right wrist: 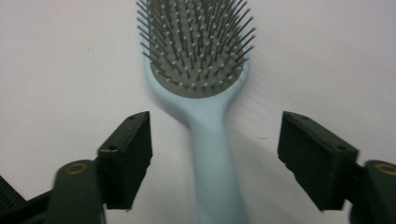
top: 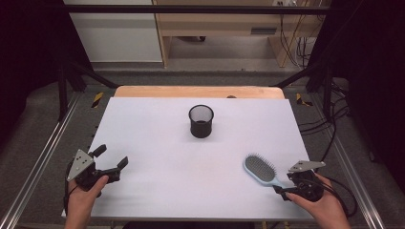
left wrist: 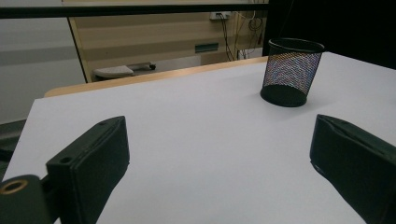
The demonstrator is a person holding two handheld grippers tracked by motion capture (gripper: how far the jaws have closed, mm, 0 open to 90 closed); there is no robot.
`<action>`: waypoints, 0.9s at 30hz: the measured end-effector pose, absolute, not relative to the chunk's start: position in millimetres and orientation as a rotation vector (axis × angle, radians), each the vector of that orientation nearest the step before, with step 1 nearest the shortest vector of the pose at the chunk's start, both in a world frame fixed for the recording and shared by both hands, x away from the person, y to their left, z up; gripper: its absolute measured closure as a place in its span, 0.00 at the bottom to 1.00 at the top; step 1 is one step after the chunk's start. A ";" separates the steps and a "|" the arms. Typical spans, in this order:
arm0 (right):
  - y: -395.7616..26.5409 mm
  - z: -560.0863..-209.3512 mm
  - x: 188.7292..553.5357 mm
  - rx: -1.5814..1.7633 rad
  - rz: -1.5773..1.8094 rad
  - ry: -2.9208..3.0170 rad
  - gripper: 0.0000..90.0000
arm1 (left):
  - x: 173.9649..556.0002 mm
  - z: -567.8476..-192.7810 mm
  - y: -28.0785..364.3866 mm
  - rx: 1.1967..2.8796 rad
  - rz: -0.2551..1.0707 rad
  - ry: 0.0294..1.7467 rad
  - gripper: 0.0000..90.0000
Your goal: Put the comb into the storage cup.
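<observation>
White table (top: 157,143) — unlabelled hairbrush (right wrist: 201,70)

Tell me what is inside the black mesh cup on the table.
Nothing rises above the rim of the black wire-mesh cup, and the high view shows only dark inside it. Its solid base band hides the very bottom, so a small flat item cannot be ruled out.

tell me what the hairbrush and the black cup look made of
Hairbrush: likely plastic, a smooth pale blue moulded body with a grey pad of thin ball-tipped pins. Pen cup: apparently black metal mesh, since the wall behind shows through its fine grid; the rim and base are solid.
</observation>
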State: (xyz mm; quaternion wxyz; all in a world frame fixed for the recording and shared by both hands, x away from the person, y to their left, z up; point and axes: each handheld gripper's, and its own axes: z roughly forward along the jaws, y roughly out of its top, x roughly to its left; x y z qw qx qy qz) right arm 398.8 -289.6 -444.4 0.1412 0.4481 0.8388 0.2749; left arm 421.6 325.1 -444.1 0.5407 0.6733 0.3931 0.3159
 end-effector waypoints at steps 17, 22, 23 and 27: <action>-281.4 -460.0 404.5 1.289 0.718 2.498 0.62 | 421.4 -444.0 324.8 1.601 0.752 0.932 0.05; -280.6 -460.6 406.5 1.272 0.697 2.499 0.69 | 421.6 -444.1 324.5 1.601 0.751 0.933 0.05; -279.8 -460.5 406.6 1.261 0.687 2.506 0.70 | 421.6 -444.1 324.4 1.601 0.751 0.933 0.05; -276.8 -460.6 405.8 1.223 0.660 2.510 0.71 | 421.5 -443.9 324.4 1.604 0.752 0.931 0.05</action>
